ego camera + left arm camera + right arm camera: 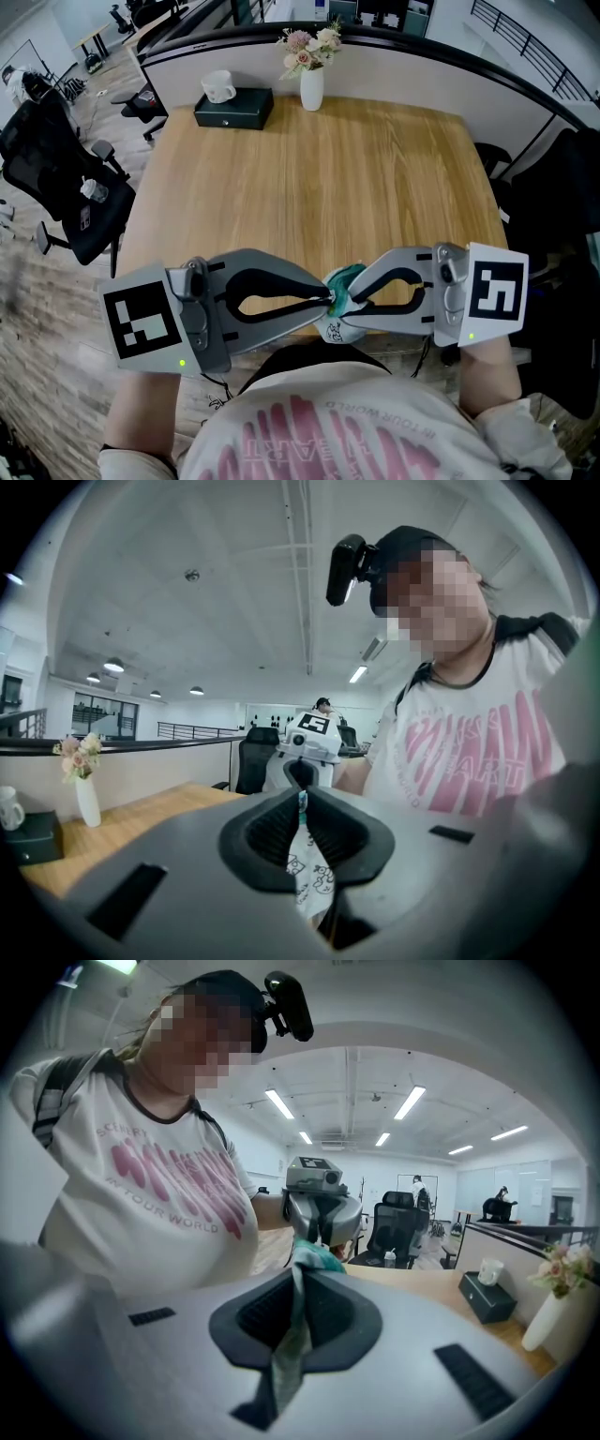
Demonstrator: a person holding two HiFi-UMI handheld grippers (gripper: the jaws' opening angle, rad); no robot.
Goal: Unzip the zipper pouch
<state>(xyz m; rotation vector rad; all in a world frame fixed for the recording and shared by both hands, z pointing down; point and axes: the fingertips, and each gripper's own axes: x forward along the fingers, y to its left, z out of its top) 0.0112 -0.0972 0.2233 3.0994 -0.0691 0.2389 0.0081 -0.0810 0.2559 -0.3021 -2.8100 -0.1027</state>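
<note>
Pouch (336, 328): hanging by table (309, 187) edge; left gripper (327, 301) jaws clamping its white fabric, right gripper (352, 294) jaws clamping its teal end.

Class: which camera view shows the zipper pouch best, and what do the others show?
The head view: it shows most of the pouch, teal above and white below, pinched between the left tool and right tool. The left gripper view shows only a white printed strip between its jaws; the right gripper view only a teal fold.
</note>
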